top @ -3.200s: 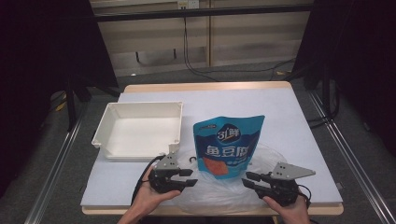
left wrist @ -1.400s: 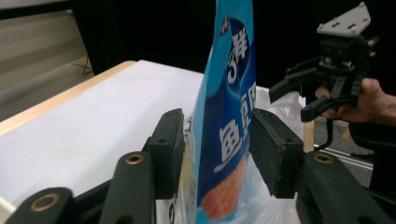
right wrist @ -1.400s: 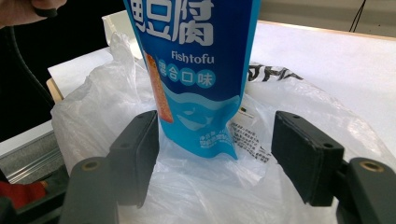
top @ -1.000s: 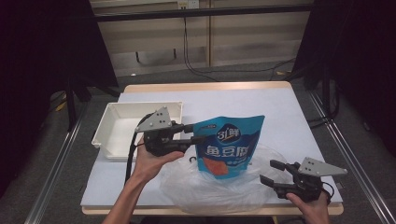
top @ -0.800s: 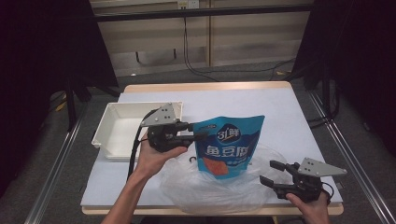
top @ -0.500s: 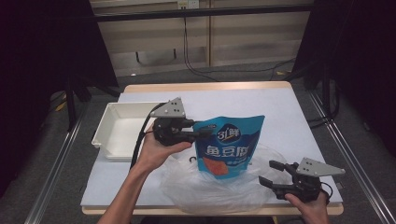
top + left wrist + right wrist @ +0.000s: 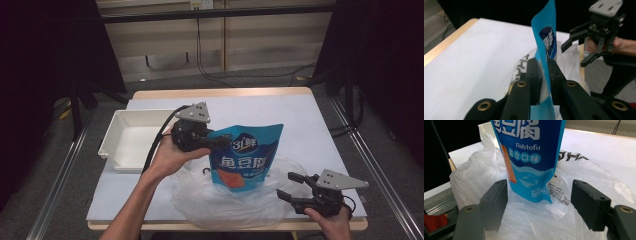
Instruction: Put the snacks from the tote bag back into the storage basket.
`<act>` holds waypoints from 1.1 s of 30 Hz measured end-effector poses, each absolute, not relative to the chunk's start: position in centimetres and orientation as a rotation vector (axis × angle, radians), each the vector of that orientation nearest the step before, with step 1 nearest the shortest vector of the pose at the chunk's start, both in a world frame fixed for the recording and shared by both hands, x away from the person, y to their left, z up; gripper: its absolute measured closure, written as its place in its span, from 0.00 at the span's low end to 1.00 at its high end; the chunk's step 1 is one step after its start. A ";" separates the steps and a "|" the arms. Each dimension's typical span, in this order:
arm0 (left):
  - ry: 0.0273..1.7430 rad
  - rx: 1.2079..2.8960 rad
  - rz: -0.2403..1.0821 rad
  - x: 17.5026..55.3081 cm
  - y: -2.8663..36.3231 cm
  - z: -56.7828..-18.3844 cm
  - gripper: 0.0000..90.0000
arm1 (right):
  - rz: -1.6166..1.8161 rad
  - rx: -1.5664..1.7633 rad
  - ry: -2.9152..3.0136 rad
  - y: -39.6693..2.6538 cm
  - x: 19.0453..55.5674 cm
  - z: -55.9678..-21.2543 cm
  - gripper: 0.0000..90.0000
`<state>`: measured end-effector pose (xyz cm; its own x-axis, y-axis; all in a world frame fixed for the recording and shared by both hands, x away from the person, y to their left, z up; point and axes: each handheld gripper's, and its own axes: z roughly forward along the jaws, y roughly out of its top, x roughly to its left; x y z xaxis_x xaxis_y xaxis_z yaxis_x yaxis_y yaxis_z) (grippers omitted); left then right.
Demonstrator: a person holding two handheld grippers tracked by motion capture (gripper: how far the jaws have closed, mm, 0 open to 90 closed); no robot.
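A blue fish tofu pouch (image 7: pixel 247 155) stands upright inside a crumpled clear plastic bag (image 7: pixel 235 202) near the table's front. My left gripper (image 7: pixel 219 142) reaches in from the left and is shut on the pouch's upper left edge. In the left gripper view its jaws have just been closing and now pinch the pouch (image 7: pixel 546 37) between the pads (image 7: pixel 533 75). My right gripper (image 7: pixel 287 186) stays low at the front right, open. In the right gripper view its fingers (image 7: pixel 495 202) straddle the pouch's (image 7: pixel 531 152) bottom corner and the plastic bag (image 7: pixel 529 220) without touching them.
A white tray (image 7: pixel 114 150) sits at the table's left, just behind my left forearm. The pale blue table cover (image 7: pixel 280 110) stretches behind the pouch. The right gripper (image 7: pixel 584 47) also appears far off in the left gripper view.
My left gripper moved right and slightly up to the pouch's upper left edge, and its jaws closed on it. The right gripper kept still.
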<state>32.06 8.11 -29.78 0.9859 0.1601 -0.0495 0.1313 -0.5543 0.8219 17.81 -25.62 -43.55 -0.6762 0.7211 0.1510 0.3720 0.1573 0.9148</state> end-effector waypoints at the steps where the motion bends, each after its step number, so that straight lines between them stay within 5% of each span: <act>1: 0.200 2.181 0.028 32.2 8.0 -29.8 0.89 | 1.525 1.048 2.119 -25.6 17.8 -43.5 0.34; 12: 0.198 2.207 -0.019 32.5 7.0 -30.2 0.78 | 1.510 1.053 2.125 -25.5 18.0 -43.7 0.33; 33: 0.173 2.267 -0.075 33.4 6.4 -30.5 1.00 | 1.501 1.060 2.144 -25.4 18.0 -43.8 0.33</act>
<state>33.41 6.40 -30.54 0.9887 0.0997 -0.1118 0.1497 -0.6375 0.7558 17.97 -25.40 -43.84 -0.6752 0.7219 0.1516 0.3892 0.1741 0.9045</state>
